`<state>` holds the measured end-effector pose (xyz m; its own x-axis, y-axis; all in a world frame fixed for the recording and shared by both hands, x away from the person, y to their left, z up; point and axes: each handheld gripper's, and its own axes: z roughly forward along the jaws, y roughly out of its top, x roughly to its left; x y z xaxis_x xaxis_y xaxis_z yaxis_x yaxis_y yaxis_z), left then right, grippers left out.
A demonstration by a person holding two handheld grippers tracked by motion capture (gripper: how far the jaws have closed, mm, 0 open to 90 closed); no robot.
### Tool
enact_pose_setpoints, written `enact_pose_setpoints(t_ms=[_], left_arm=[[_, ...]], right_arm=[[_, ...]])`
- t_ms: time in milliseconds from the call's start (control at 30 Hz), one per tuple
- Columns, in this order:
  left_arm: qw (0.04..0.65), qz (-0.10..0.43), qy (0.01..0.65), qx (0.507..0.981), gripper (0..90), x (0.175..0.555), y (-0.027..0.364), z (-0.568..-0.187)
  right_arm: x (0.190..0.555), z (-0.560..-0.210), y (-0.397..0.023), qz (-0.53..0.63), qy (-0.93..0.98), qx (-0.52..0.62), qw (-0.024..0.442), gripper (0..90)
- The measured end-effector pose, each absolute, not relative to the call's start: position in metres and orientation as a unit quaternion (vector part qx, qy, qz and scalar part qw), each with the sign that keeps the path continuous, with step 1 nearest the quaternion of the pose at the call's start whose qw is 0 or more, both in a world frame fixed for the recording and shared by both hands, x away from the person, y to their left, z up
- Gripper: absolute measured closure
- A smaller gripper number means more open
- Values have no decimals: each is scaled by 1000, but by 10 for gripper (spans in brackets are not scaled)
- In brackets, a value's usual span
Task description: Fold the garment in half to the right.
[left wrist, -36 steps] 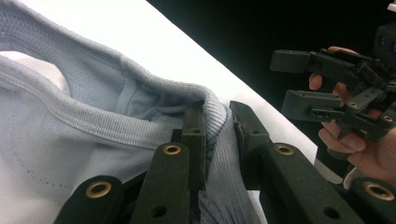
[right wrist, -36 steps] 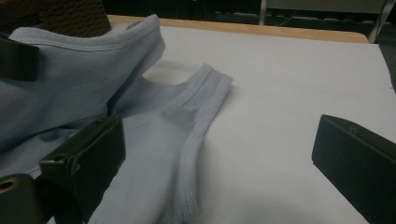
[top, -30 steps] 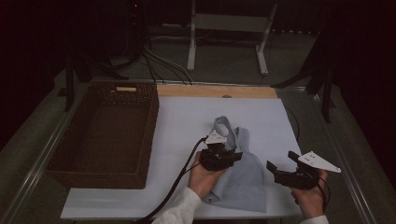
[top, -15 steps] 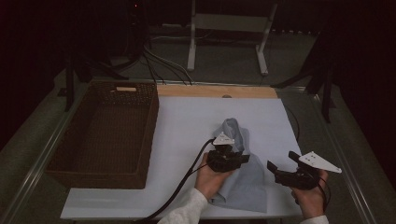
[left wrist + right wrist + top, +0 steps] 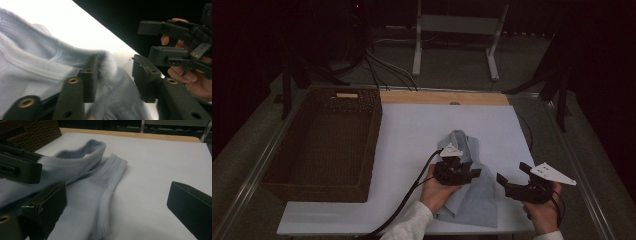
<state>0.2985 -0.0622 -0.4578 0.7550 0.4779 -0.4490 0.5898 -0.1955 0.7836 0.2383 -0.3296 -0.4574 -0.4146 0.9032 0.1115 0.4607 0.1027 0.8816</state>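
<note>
A pale blue garment (image 5: 477, 200) lies crumpled on the white table top (image 5: 422, 130), near its front edge. My left gripper (image 5: 469, 174) hovers over the garment's middle, pointing right. Its jaws have just been opening. In the left gripper view a raised fold of the garment (image 5: 32, 65) rests against one jaw of the left gripper (image 5: 115, 67), and the other jaw stands clear of it. My right gripper (image 5: 511, 172) is held just right of the garment, open and pointing left at it. In the right gripper view the garment (image 5: 95, 195) lies ahead of the wide-open right gripper (image 5: 117, 202).
A dark wicker basket (image 5: 372, 145) stands on the left side of the table, seen also as the basket (image 5: 30, 130) in the right gripper view. A wooden strip (image 5: 444, 97) runs along the table's far edge. Cables and a metal stand sit on the floor beyond.
The left gripper has drifted slightly right over the garment and its jaws have parted. The right gripper has stayed where it was.
</note>
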Motion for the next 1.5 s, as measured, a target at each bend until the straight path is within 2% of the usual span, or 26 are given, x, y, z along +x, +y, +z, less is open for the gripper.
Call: enact_pose_setpoints(t_ms=[233, 300, 367, 433, 533, 600, 800, 1200, 1500], left_arm=[[539, -43, 343, 768, 384, 299, -59, -456], [540, -40, 346, 766, 361, 300, -57, -455], [539, -37, 349, 766, 287, 300, -55, -454], [537, -35, 348, 768, 261, 300, -55, -454], [535, -26, 344, 772, 162, 299, -54, -453], [534, -21, 338, 775, 142, 298, -53, -453], [528, 6, 319, 787, 5, 297, -51, -452], [525, 62, 290, 798, 0, 294, -40, -449], [531, 72, 284, 795, 0, 295, -31, -448]], right_arm=[[238, -457, -329, 463, 704, 484, 237, 30], [238, -457, -328, 462, 705, 483, 236, 31], [238, -457, -328, 462, 706, 482, 236, 31], [238, -457, -327, 462, 707, 481, 236, 31], [238, -457, -327, 461, 708, 481, 235, 30], [238, -457, -326, 461, 709, 480, 235, 30], [238, -458, -325, 461, 709, 479, 234, 30], [239, -459, -318, 461, 714, 475, 228, 31], [241, -462, -314, 461, 717, 473, 223, 30]])
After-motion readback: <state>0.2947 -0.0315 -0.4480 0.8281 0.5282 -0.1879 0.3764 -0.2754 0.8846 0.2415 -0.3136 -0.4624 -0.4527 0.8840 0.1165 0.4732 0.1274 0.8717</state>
